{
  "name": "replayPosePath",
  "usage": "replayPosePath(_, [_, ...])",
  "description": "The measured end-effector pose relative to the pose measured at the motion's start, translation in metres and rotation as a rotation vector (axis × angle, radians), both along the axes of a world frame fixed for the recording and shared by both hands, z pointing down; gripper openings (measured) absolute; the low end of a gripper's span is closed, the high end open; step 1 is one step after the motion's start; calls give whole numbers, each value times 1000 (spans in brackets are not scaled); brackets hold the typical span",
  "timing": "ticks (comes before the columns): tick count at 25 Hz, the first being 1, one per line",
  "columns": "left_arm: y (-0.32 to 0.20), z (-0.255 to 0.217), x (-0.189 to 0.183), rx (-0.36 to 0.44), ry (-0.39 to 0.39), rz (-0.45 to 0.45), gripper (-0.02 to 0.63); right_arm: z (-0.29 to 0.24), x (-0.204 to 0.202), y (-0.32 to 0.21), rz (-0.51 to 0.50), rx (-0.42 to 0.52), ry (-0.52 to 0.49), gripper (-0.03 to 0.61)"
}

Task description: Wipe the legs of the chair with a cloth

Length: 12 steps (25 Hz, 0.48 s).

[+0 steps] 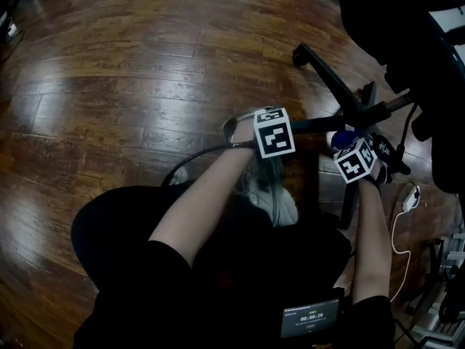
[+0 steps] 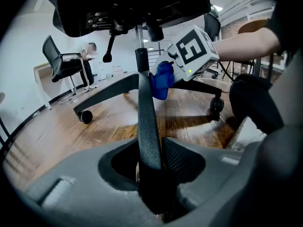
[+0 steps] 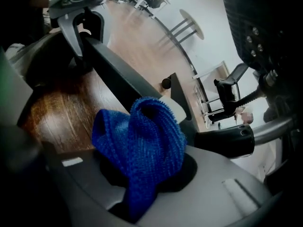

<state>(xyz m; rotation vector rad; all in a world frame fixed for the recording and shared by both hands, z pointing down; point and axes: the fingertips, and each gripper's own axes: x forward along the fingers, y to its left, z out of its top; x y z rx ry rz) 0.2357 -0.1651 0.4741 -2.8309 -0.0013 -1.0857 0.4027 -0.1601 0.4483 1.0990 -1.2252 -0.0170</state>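
The black office chair's star base (image 1: 369,110) spreads its legs over the wooden floor. My left gripper (image 2: 151,161) is shut on one black leg (image 2: 146,122), which runs from its jaws up to the centre column (image 2: 140,56). My right gripper (image 3: 142,174) is shut on a bunched blue cloth (image 3: 142,141). The cloth (image 2: 161,82) rests against that same leg close to the hub, under the right gripper's marker cube (image 2: 191,51). In the head view the cloth (image 1: 343,138) shows just beyond the right cube (image 1: 356,160). In the right gripper view the left gripper (image 3: 87,41) clasps the leg's (image 3: 120,84) far end.
The chair seat (image 1: 407,20) hangs over the base at the upper right. Other legs end in casters (image 2: 85,116) (image 2: 217,103) (image 1: 300,53). A white cable with a plug (image 1: 408,198) lies on the floor at the right. A second chair (image 2: 64,63) stands by the far wall.
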Motion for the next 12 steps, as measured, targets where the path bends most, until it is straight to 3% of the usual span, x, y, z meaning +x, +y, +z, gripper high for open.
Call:
replayPosePath(3, [1, -1, 0, 1, 4, 1, 150, 4, -4, 19, -10, 3, -3, 74])
replayPosePath(10, [0, 2, -2, 12, -4, 0, 150, 43, -36, 146, -25, -237, -82, 75])
replayPosePath(12, [0, 3, -2, 16, -6, -4, 150, 49, -43, 173, -12, -246, -126, 75])
